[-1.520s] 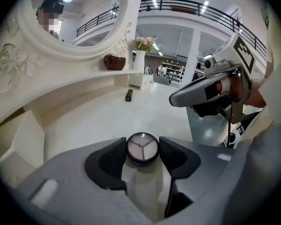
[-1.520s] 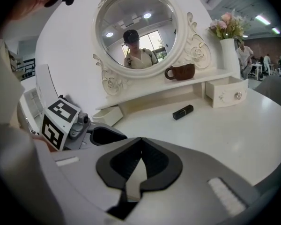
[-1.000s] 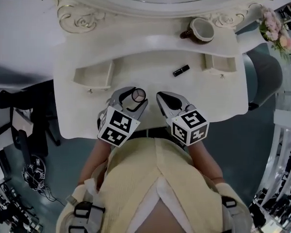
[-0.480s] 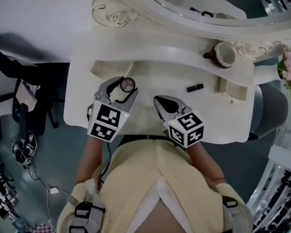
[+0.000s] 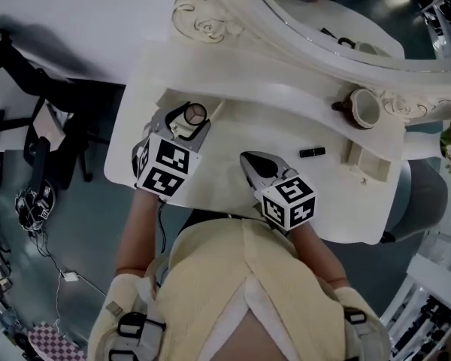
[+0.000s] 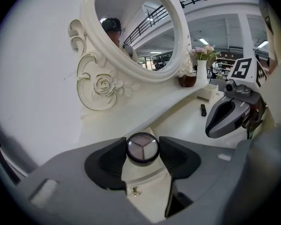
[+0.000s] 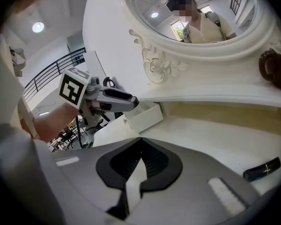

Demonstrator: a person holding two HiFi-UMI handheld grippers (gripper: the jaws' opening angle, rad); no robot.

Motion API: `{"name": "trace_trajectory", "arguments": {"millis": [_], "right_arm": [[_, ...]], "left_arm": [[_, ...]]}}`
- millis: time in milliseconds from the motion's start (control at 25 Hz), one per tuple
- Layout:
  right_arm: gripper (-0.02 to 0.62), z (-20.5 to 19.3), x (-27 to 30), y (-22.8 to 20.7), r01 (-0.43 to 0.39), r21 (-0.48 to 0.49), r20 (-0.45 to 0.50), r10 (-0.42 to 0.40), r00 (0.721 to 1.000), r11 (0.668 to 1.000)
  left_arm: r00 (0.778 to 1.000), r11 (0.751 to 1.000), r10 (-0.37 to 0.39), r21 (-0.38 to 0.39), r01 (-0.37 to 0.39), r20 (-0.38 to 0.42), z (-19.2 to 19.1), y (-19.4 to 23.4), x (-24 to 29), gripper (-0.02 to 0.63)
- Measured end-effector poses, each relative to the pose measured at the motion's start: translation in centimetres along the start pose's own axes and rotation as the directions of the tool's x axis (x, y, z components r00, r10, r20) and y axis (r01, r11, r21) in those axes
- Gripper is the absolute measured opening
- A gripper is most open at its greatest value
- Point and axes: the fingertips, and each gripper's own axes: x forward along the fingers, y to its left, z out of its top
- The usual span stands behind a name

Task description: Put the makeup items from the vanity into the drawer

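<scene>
White glossy vanity [image 5: 233, 173] with a carved oval mirror [image 5: 338, 17] behind it. At its left end we see a small open drawer [image 5: 165, 98], a shallow box in the same cream finish. The left gripper [image 5: 192, 117] sits over it, jaws wide and clamped on a round compact [image 6: 142, 148] with a dark rim and a pale face split in three. The drawer lies right under the jaws, so we judge the drop needs only a short lowering and a release. The right gripper [image 5: 248, 158] is closed tight and empty, near the middle of the front edge. A slim black lipstick tube [image 5: 312, 152] lies toward the right end, long axis along the vanity's width, nearer the right gripper.
</scene>
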Motion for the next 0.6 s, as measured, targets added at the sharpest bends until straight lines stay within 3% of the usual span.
{"name": "trace_trajectory", "arguments": {"millis": [160,600], "right_arm": [[0.000,-0.3,0.6,0.2,-0.025,-0.009,-0.020,0.025,0.999,1.000],[0.000,-0.5,0.9,-0.4,-0.033,-0.003,-0.038,0.032,0.999,0.999]], "left_arm": [[0.999,1.000,0.009,0.015,-0.008,-0.052,-0.7,1.1,0.8,0.229],[0.972,0.997,-0.066,0.032,0.075,-0.226,-2.7,1.6,3.0,0.230]]}}
